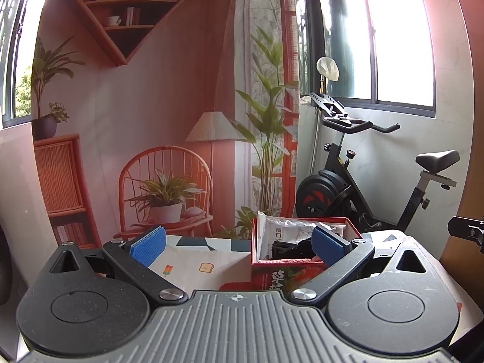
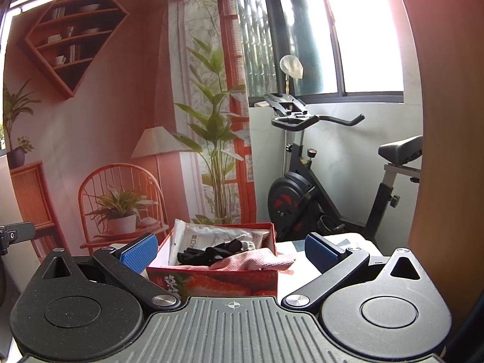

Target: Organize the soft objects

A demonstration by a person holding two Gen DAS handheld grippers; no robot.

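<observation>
A red strawberry-print box (image 1: 272, 275) (image 2: 217, 281) stands on the table. It holds a white plastic packet (image 2: 196, 239), black gloves (image 2: 211, 252) and a pink cloth (image 2: 251, 261) that drapes over its right rim. In the left wrist view the packet (image 1: 278, 236) and the black gloves (image 1: 290, 248) show inside it. My left gripper (image 1: 239, 248) is open and empty, with the box in front of its right finger. My right gripper (image 2: 230, 251) is open and empty, with the box straight ahead between its fingers.
The table carries a patterned cloth (image 1: 193, 260) with ice-lolly and toast prints. An exercise bike (image 2: 326, 193) stands behind on the right. A printed room backdrop (image 2: 106, 121) hangs behind the table. The other gripper's edge (image 1: 466, 231) shows at far right.
</observation>
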